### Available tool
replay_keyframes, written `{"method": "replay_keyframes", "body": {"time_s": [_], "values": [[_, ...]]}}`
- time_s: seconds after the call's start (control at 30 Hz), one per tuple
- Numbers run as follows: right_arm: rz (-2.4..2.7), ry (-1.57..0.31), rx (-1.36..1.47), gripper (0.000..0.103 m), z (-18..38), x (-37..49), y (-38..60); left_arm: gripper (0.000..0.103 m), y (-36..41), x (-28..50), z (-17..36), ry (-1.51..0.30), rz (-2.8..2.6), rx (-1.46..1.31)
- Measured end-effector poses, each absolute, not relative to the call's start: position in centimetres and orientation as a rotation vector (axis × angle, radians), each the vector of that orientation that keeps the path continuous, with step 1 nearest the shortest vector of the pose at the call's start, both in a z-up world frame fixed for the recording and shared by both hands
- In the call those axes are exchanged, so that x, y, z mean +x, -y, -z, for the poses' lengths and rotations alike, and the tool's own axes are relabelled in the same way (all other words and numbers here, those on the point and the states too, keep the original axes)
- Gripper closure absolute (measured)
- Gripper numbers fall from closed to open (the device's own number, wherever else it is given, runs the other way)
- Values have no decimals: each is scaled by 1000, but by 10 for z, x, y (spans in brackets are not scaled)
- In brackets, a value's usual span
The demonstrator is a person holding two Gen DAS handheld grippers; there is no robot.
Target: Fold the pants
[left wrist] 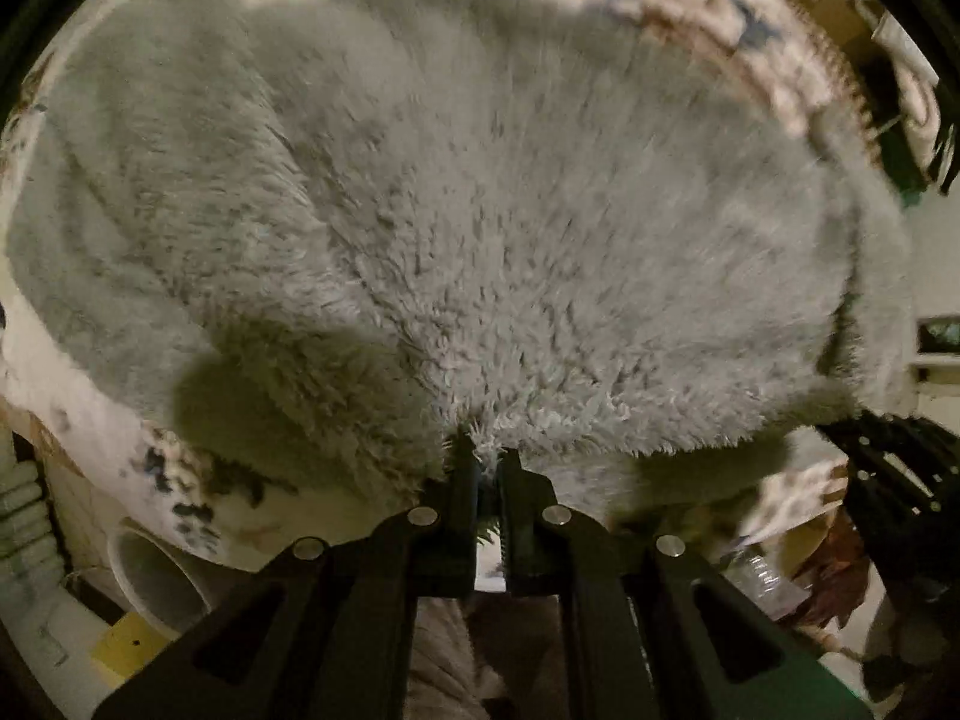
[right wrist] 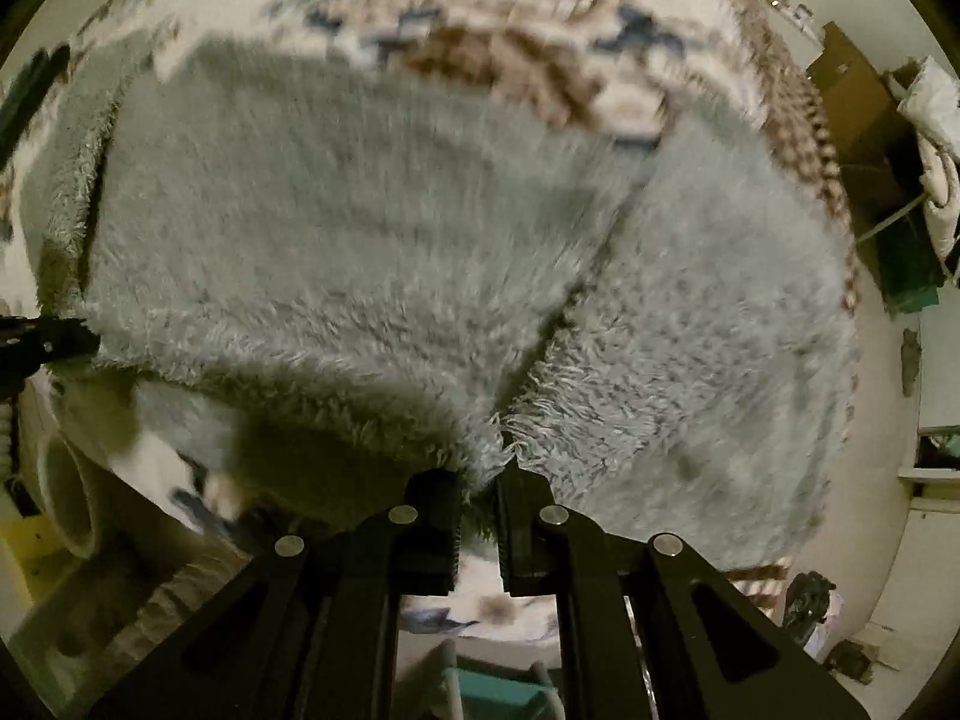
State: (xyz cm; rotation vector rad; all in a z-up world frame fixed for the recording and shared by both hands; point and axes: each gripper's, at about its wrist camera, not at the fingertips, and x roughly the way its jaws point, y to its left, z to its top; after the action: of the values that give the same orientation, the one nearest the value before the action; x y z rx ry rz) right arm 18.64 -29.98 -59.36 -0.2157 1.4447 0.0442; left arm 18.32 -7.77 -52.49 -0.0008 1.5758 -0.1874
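Note:
The pants (left wrist: 480, 210) are grey and fluffy and lie spread over a patterned blanket. My left gripper (left wrist: 487, 456) is shut on the near edge of the pants. In the right wrist view the pants (right wrist: 360, 228) show a folded layer with a seam running to the fingers. My right gripper (right wrist: 480, 468) is shut on the near edge of the pants where the two layers meet. The right gripper shows at the right edge of the left wrist view (left wrist: 900, 468). The left gripper shows at the left edge of the right wrist view (right wrist: 42, 342).
A white, brown and blue patterned blanket (right wrist: 510, 30) lies under the pants. A white bucket (left wrist: 156, 576) and a yellow box (left wrist: 126, 648) sit low on the left. Cardboard boxes (right wrist: 858, 96) and a green box (right wrist: 906, 264) stand at the right.

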Motion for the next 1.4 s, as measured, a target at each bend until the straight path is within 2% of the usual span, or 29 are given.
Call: {"method": "replay_keyframes", "body": {"time_s": [0.07, 0.17, 0.2, 0.23, 0.3, 0.33, 0.37, 0.4, 0.43, 0.6, 0.73, 1.07, 1.3, 1.37, 1.4], "values": [[-44, -1469, -208, 87, 609, 182, 299, 95, 84, 185, 528, -1566, 180, 48], [-62, -1493, -158, 58, 610, 177, 301, 87, 99, 190, 517, -1536, 181, 109], [-65, -1492, -136, 39, 606, 176, 301, 83, 105, 192, 509, -1522, 186, 128], [-65, -1491, -111, 25, 600, 173, 302, 74, 110, 194, 502, -1511, 183, 137], [-43, -1473, -74, 17, 582, 169, 303, 70, 117, 197, 486, -1489, 178, 140], [-33, -1464, -56, 15, 575, 167, 305, 62, 121, 199, 478, -1479, 170, 142], [-15, -1454, -34, 13, 567, 165, 308, 45, 125, 201, 470, -1468, 165, 147], [11, -1438, -1, 11, 556, 161, 313, 37, 127, 203, 464, -1461, 159, 153], [31, -1425, 23, 11, 548, 159, 318, 32, 129, 205, 458, -1451, 150, 157], [126, -1357, 132, 5, 512, 171, 349, 32, 133, 224, 432, -1367, 118, 148], [183, -1340, 139, 3, 504, 217, 373, 31, 145, 248, 431, -1318, 86, 151], [321, -1305, 244, 3, 524, 322, 453, 31, 184, 289, 460, -1326, 66, 138], [309, -1376, 279, 3, 574, 394, 459, 31, 200, 302, 475, -1357, 57, 155], [304, -1418, 277, 7, 590, 402, 457, 31, 202, 302, 474, -1359, 64, 159], [318, -1425, 269, 24, 594, 401, 458, 31, 203, 302, 474, -1361, 70, 161]]}}
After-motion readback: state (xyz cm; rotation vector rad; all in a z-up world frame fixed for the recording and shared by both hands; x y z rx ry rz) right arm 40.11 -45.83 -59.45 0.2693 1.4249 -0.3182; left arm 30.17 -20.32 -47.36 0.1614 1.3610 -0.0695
